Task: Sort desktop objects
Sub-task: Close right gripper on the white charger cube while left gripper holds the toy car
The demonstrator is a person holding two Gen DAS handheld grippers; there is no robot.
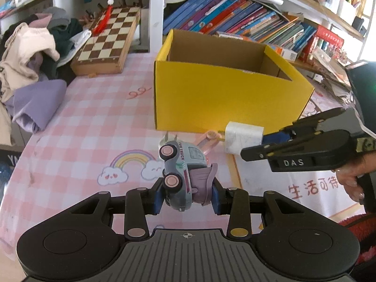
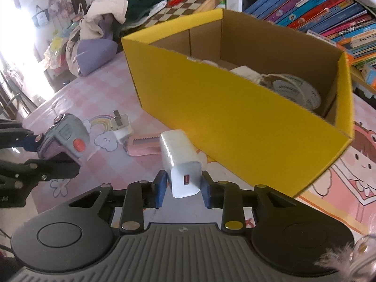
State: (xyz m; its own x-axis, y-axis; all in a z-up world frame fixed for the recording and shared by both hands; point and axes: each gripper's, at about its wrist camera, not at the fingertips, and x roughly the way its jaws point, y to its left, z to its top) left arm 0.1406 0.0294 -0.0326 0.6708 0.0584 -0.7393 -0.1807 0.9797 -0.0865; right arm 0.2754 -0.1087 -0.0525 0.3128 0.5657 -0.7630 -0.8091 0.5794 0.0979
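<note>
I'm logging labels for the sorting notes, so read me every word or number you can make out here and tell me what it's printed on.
"FUN TRUCK": side of the toy truck held in the left gripper.
"DAS": body of the right gripper.
"生活可": red characters on the table mat; the last character is cut off.
Book spines and the round tin in the yellow box: too small or blurred to read.

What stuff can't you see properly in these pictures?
- Left wrist view: the floor of the yellow box is hidden by its front wall.
- Right wrist view: the things in the box beside the round white tin are half hidden by the same wall.
- Both views: the pink comb is partly covered by the white charger.
- Book titles: too small.
</note>
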